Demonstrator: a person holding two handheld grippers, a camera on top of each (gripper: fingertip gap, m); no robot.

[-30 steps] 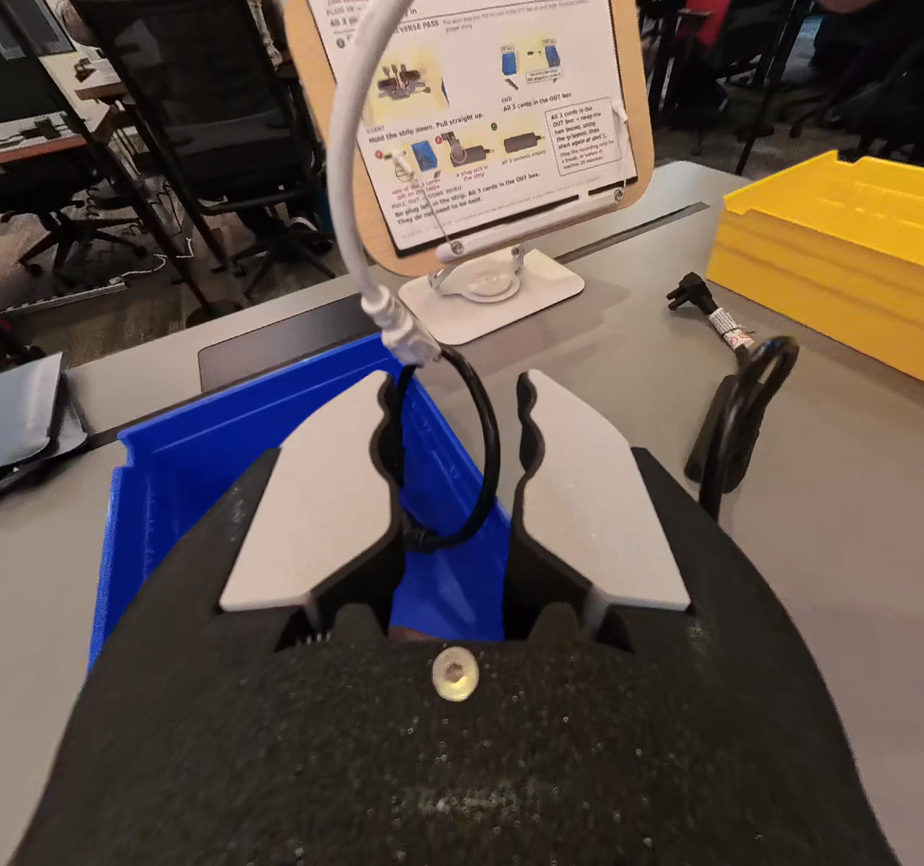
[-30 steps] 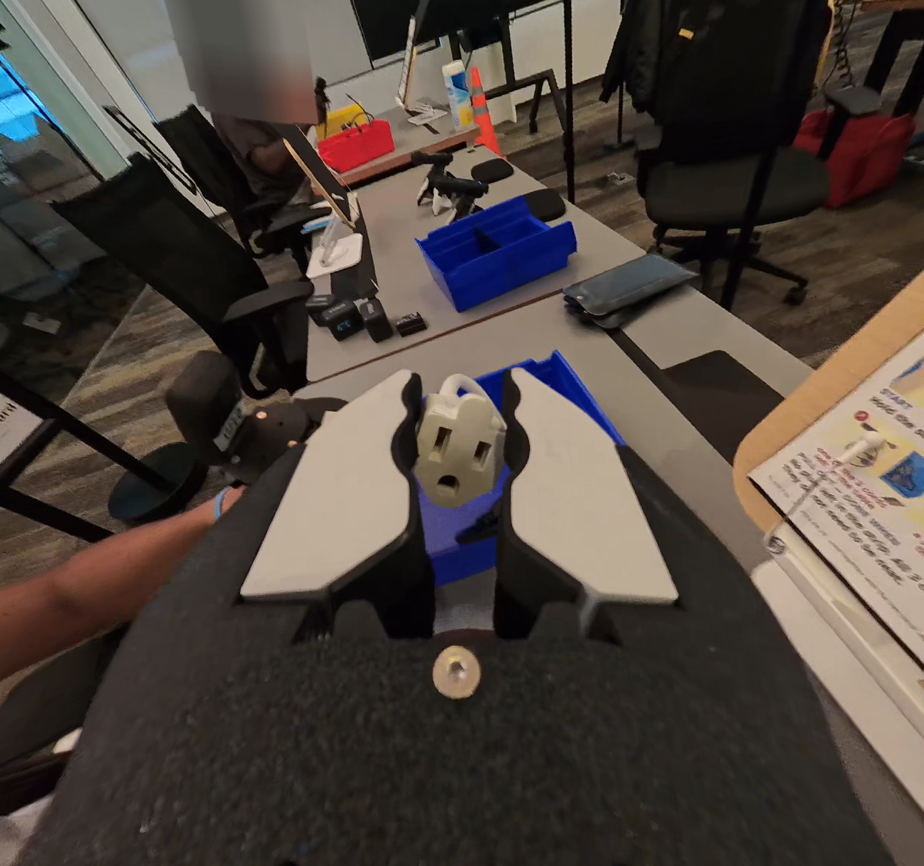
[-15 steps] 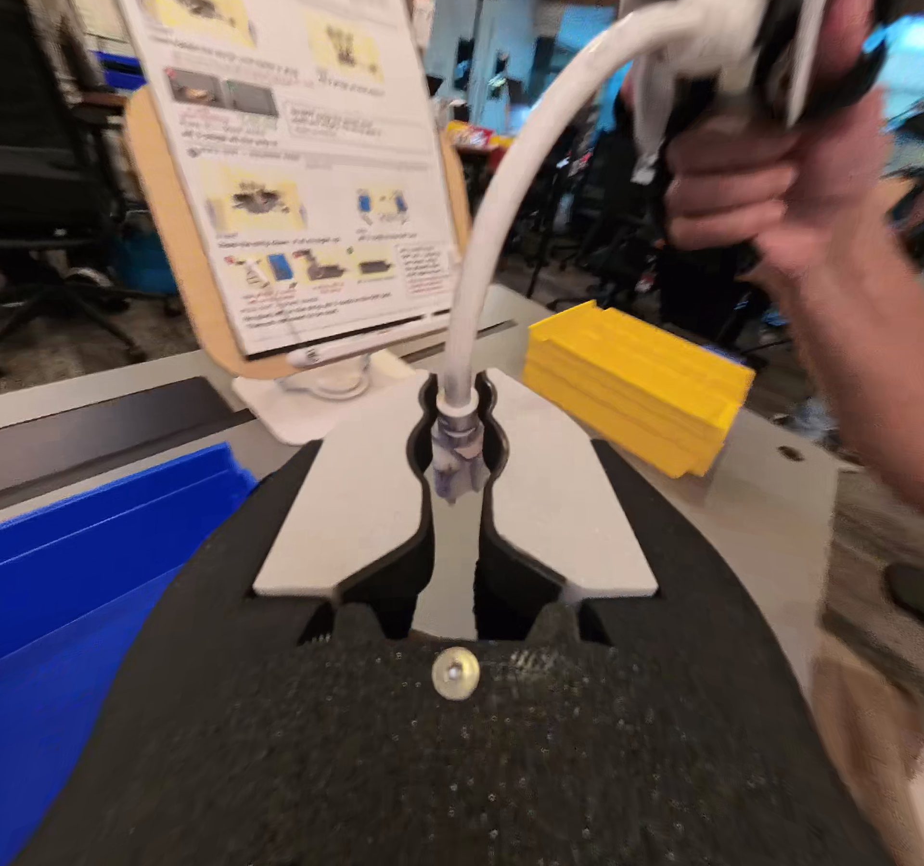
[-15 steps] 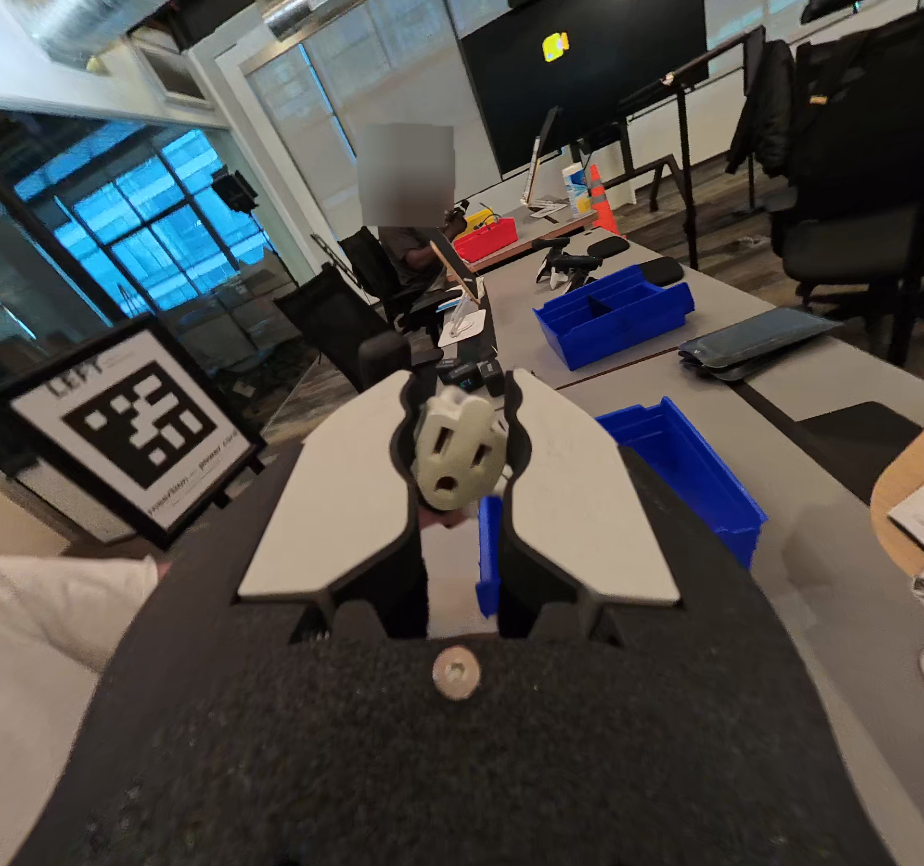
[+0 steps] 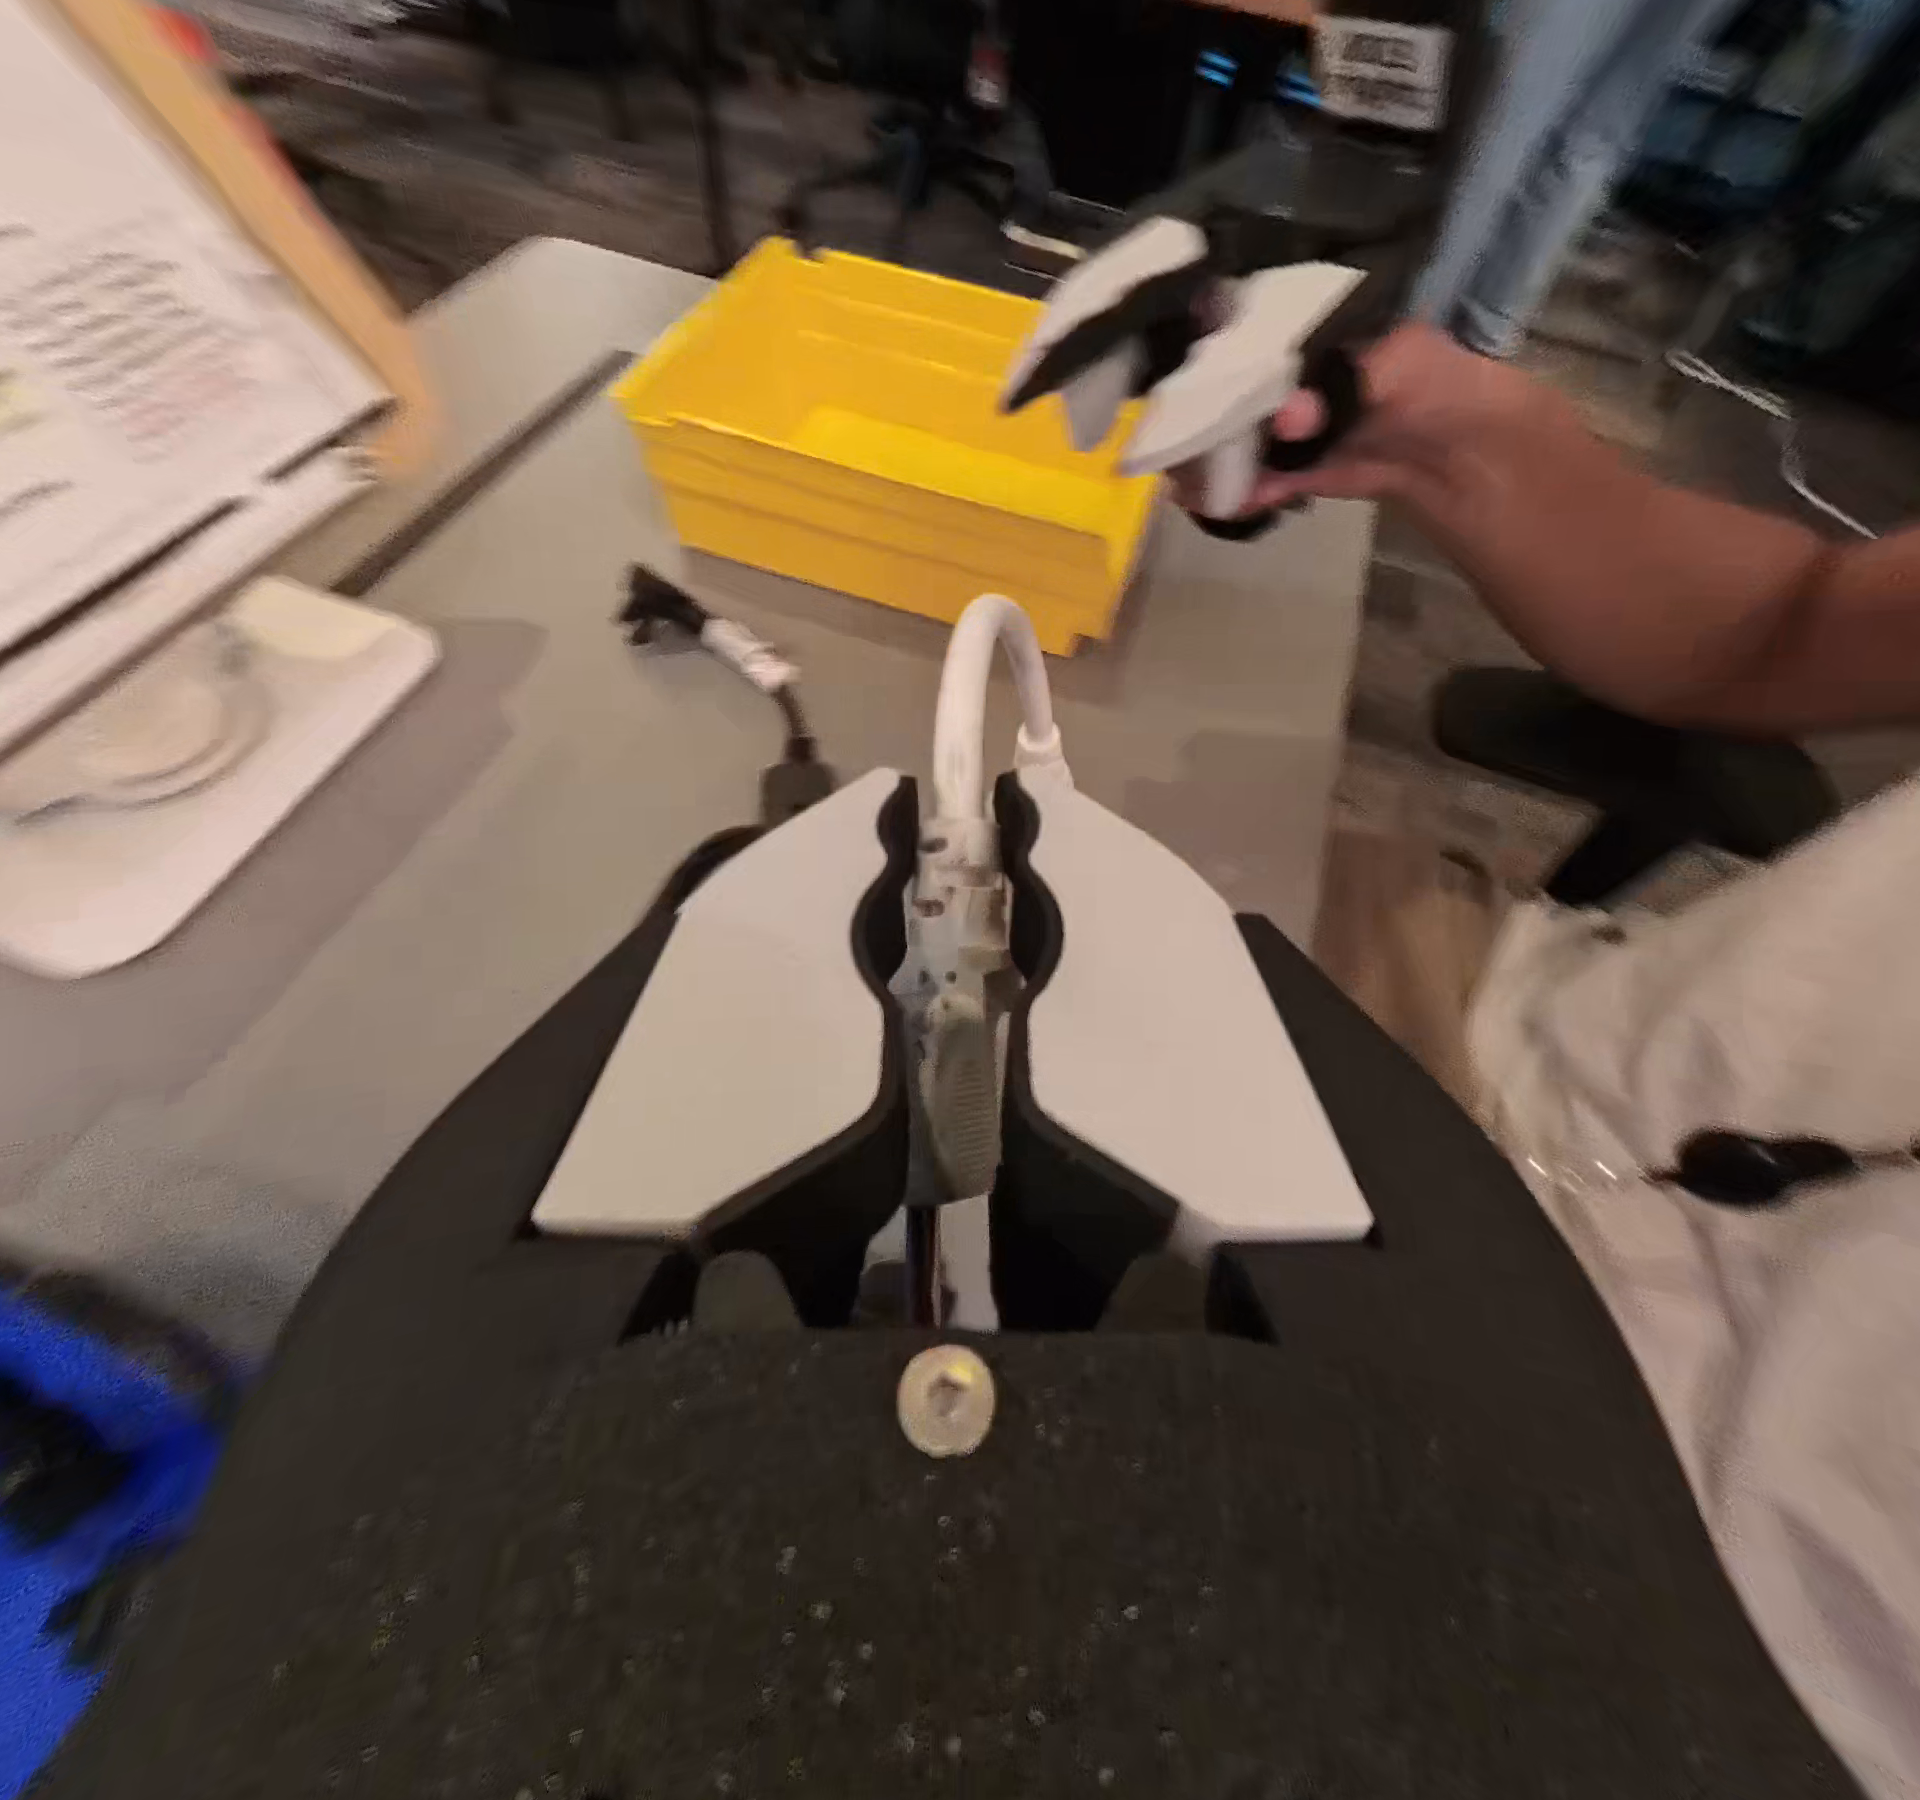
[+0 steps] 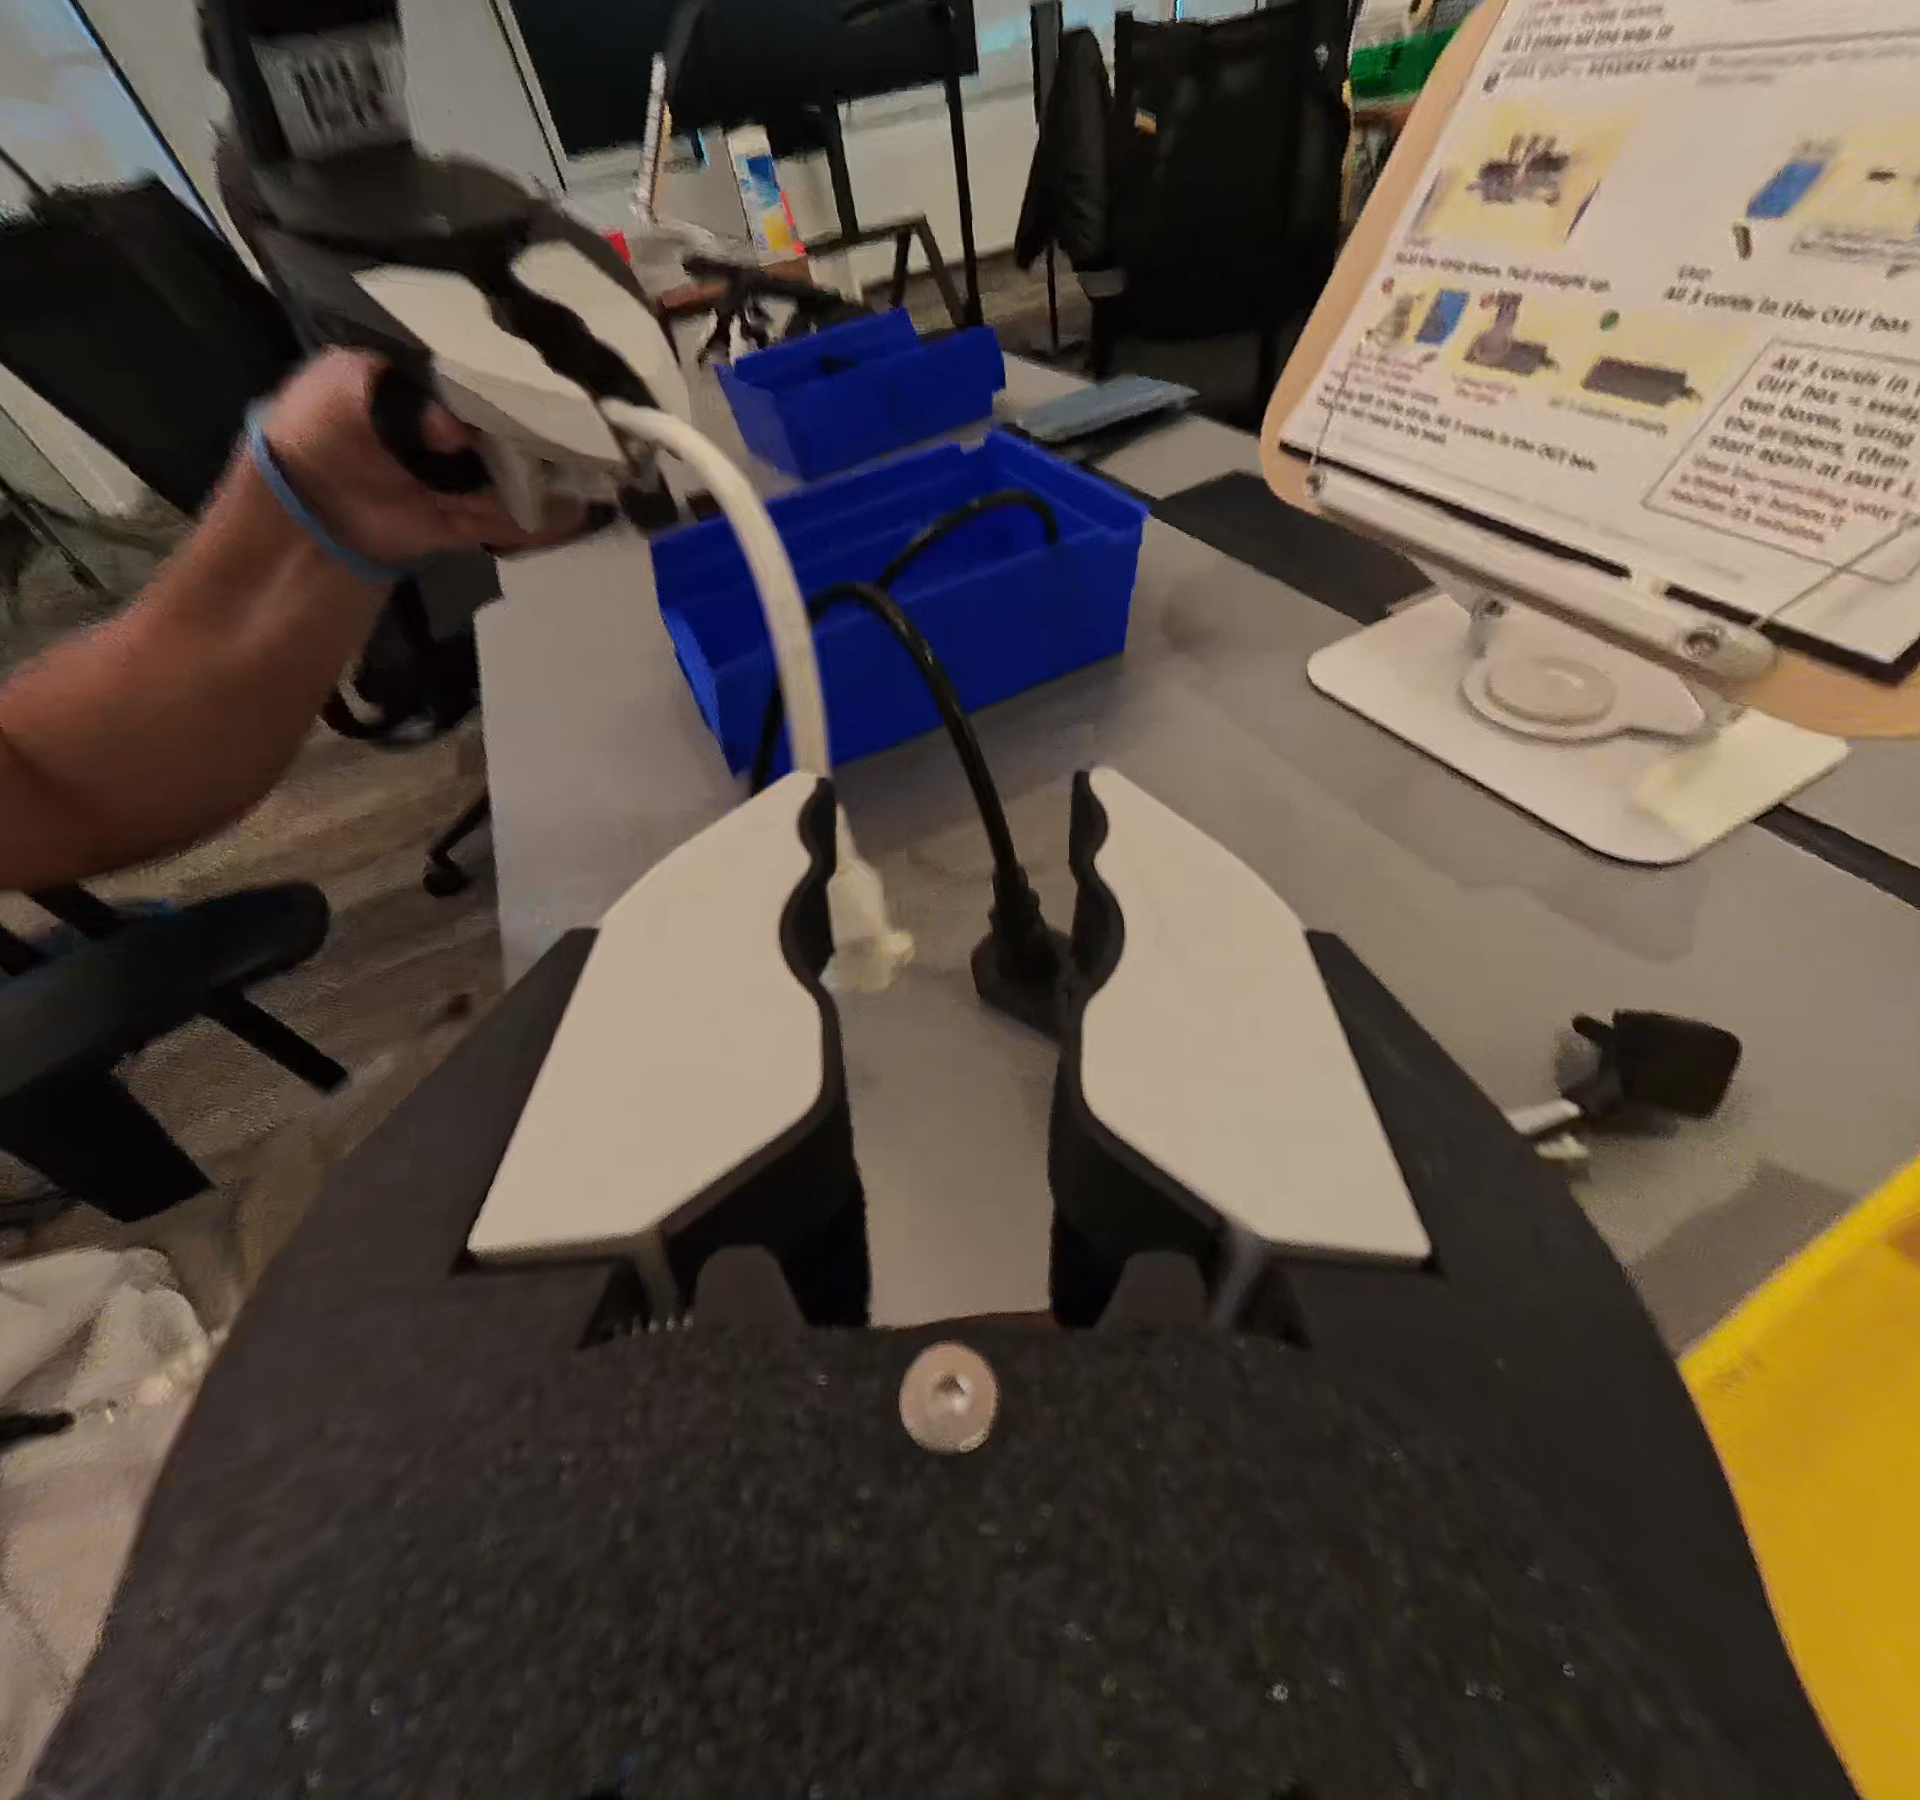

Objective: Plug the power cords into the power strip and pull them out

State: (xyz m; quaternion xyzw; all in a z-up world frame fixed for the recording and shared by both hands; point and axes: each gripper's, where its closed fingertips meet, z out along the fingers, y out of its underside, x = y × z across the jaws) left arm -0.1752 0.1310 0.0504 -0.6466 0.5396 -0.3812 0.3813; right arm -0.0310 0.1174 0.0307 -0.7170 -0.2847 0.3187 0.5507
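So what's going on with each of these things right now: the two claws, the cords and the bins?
Left gripper: shut on the white cord.
White cord: one end clamped, the other end down on the table.
Right gripper: open, holding nothing.
Black cord: trailing out of the blue bin onto the table.
Blue bin: holds part of the black cord.
Yellow bin: looks empty.

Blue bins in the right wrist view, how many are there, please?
2: the near blue bin holds part of a black cord; the far blue bin sits behind it.
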